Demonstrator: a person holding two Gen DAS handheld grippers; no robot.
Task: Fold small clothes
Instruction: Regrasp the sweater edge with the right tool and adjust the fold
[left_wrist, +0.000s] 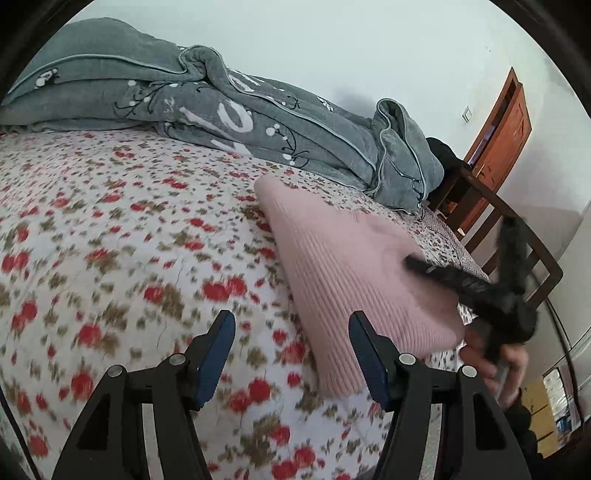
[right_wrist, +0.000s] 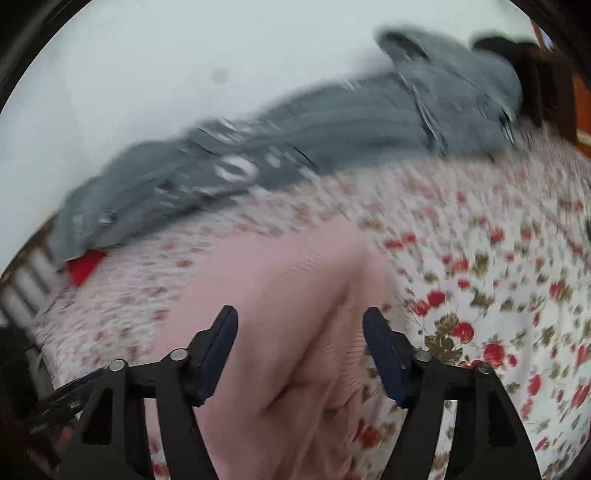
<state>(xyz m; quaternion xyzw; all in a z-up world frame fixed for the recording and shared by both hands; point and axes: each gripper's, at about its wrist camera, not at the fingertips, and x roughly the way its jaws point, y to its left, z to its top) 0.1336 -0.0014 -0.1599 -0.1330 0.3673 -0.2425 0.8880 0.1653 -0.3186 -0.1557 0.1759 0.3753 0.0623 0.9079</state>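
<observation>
Grey blanket (left_wrist: 229, 107) (bunched), floral bedsheet (left_wrist: 129, 240), wooden door (left_wrist: 502, 147)

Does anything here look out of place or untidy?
Mostly no. The pink knit garment lies folded on the floral sheet; in the right wrist view a soft crease runs down its top layer. The grey quilt is bunched along the wall.

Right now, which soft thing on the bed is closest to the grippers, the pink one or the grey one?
The pink knitted garment. It lies right below the right gripper, while the grey blanket is bunched far back against the wall.
</observation>
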